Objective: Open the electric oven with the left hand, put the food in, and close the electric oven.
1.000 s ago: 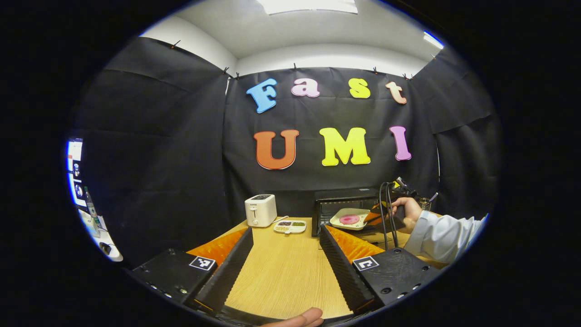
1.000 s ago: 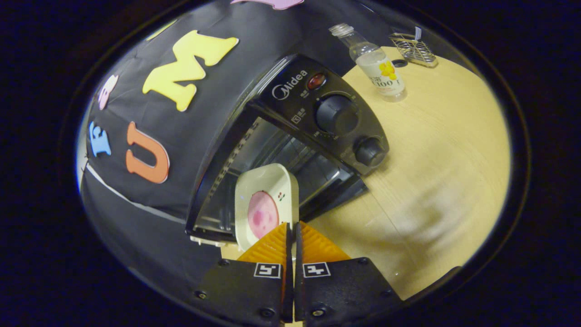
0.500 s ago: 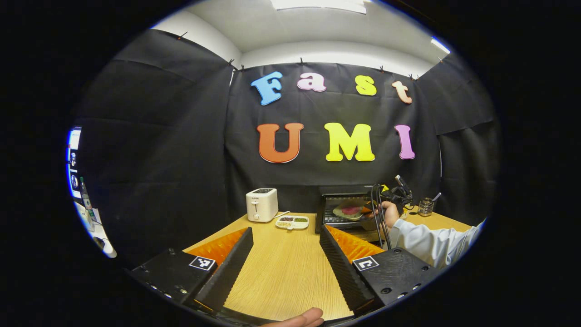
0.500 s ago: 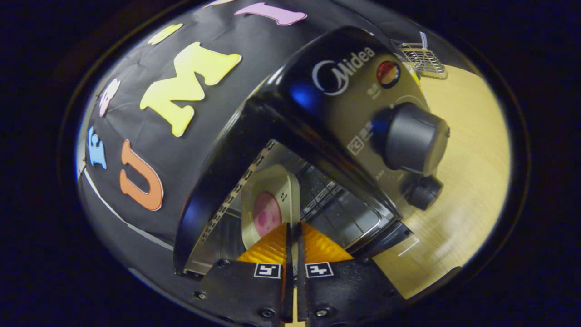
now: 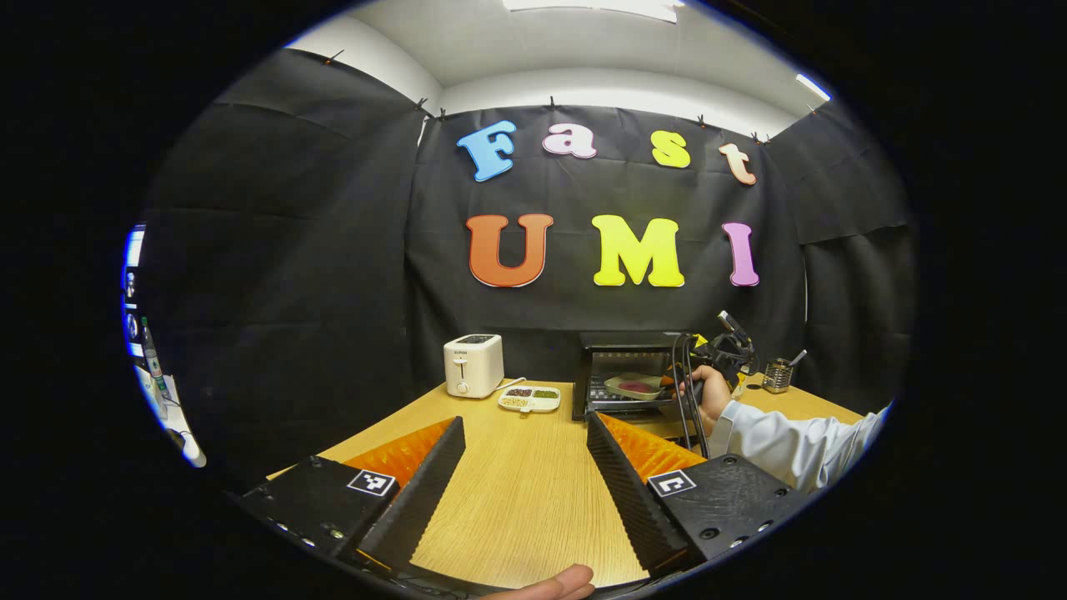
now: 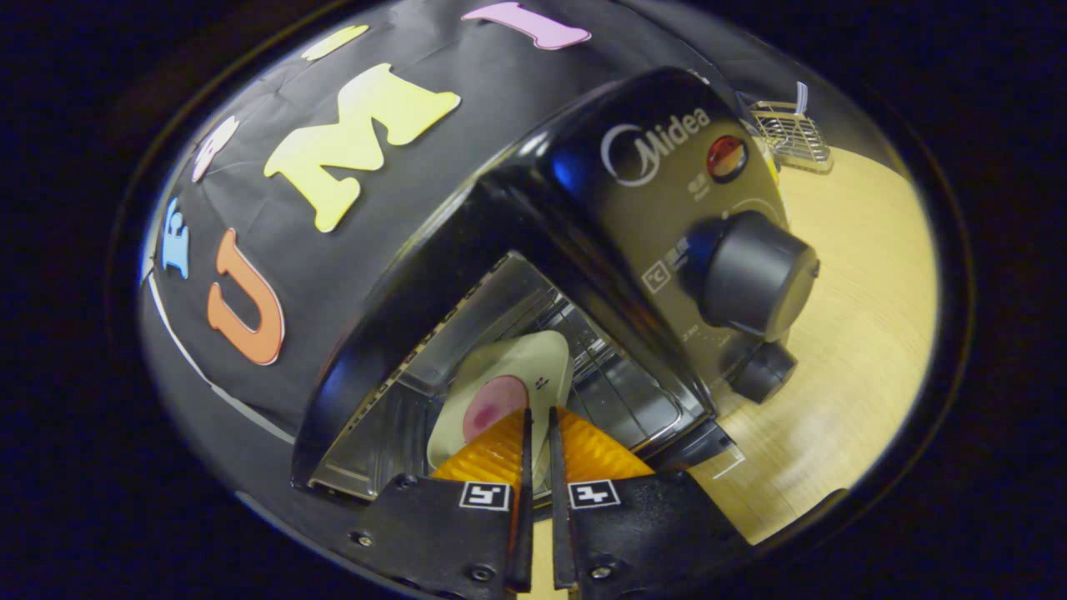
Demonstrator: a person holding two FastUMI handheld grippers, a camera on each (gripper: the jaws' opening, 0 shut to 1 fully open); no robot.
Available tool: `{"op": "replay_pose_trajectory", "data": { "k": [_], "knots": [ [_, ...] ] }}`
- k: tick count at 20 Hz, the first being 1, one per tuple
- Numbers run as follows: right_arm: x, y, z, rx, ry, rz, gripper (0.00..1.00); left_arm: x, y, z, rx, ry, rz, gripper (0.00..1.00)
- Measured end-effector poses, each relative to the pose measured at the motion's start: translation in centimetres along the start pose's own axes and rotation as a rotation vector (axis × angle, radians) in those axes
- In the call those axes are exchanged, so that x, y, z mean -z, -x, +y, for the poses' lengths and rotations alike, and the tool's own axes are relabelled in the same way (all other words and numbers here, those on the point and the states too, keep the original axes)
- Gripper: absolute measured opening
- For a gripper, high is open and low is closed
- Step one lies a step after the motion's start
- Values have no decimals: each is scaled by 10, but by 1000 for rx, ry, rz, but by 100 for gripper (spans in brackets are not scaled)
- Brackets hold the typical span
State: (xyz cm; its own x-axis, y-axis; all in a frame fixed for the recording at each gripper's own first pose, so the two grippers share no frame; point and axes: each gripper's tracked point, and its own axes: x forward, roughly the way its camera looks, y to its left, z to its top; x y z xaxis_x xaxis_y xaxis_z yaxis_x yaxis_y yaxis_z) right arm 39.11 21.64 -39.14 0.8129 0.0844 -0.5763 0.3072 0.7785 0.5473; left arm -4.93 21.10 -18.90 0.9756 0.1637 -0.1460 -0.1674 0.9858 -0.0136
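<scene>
In the left gripper view, the left gripper (image 5: 521, 467) hangs over the near part of the wooden table (image 5: 517, 508), well short of the electric oven (image 5: 629, 375), its fingers spread wide with nothing between them. The oven stands at the far edge of the table with its door (image 5: 667, 429) down. To the left of the oven lies a small divided dish (image 5: 529, 398), and farther left of that a white toaster (image 5: 473, 365). Just in front of the oven's mouth a hand (image 5: 708, 396) holds the right gripper (image 5: 671, 382), which carries the plate of food (image 5: 635, 386) into the opening. Right of the oven sits a wire holder (image 5: 777, 377).

In the right gripper view, the right gripper (image 6: 538, 433) is pinched onto the near rim of the plate of food (image 6: 508, 387), the fingers almost meeting. The plate is already inside the oven (image 6: 533, 275), over its wire rack (image 6: 621, 392) and left of the oven's control knobs (image 6: 746, 271); whether it rests on the rack I cannot tell. The plate looks tilted.

The risks, as I judge them: letting go before the plate sits flat could tip it or slide the food off, because only one edge is held. Pulling out carelessly could drag the plate back over the rack's front. Closing the door early could strike the right gripper or a protruding plate.
</scene>
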Motion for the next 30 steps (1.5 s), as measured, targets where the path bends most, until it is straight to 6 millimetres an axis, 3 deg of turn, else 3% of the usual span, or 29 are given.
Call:
{"op": "replay_pose_trajectory", "data": {
  "k": [1,4,6,7,9,14,18,23,27,30],
  "knots": [
    [0,9,-3,16,56,-6,17,1,1,0,-4,-6,5,94],
    [1,42,-2,11,181,-35,30,2,2,-4,-1,-5,13,94],
    [3,72,4,-30,244,-49,45,3,4,-8,6,8,25,94],
    [3,88,5,-49,277,-58,58,5,4,-11,14,11,32,94],
    [-2,124,15,-127,335,-93,74,8,2,-13,13,3,45,94],
    [-29,230,19,-225,464,-218,94,16,-2,-28,33,6,85,94],
    [-52,313,9,-306,455,-261,95,24,-15,-43,33,19,110,94],
    [-83,407,-18,-339,548,-335,95,52,-44,-84,76,34,172,94],
    [-114,457,-50,-299,573,-380,95,80,-79,-115,94,28,236,94],
    [-125,495,-62,-292,637,-449,95,109,-103,-145,136,25,318,95]
  ]
}}
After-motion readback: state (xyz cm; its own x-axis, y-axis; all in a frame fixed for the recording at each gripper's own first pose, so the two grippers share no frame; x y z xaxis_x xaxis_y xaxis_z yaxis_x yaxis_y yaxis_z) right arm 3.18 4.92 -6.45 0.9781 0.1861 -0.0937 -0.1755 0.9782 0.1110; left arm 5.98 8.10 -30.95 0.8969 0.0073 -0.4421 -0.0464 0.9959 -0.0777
